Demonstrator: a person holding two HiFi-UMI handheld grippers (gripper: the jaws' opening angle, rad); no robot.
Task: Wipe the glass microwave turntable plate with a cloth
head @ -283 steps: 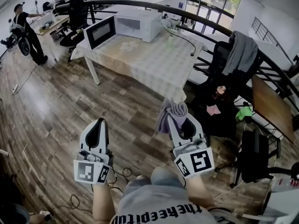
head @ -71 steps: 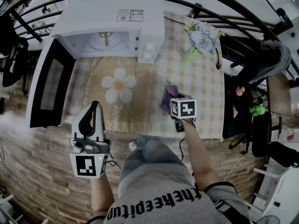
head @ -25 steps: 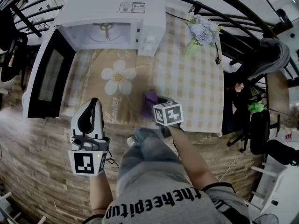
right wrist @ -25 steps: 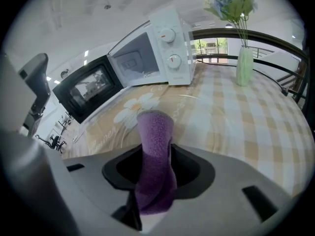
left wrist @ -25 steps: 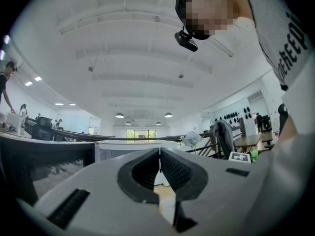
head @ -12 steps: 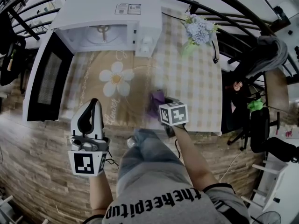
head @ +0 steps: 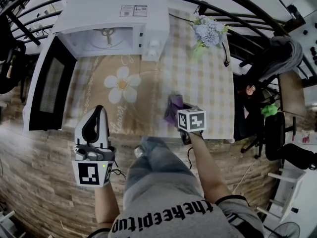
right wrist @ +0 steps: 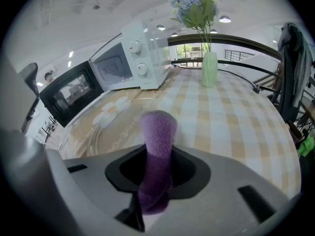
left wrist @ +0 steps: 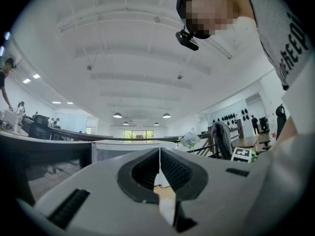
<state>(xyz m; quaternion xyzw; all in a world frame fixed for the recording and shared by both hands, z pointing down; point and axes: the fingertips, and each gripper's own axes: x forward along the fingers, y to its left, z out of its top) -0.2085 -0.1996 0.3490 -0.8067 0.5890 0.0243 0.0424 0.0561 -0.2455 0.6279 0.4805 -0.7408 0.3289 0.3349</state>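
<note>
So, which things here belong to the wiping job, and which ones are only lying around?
For the job:
plate, on the table
cloth
right gripper, shut on the cloth

Only lying around:
microwave, door open
flowers
jacket
left gripper, shut and empty, held off the table

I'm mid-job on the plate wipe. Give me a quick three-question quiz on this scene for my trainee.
1. True or false: the left gripper is shut with nothing between its jaws.
2. What does the right gripper hold? A) a sponge B) a purple cloth C) a brush
3. Fill in: the door of the microwave stands ___.

Key: 1 true; 2 B; 3 open.
</note>
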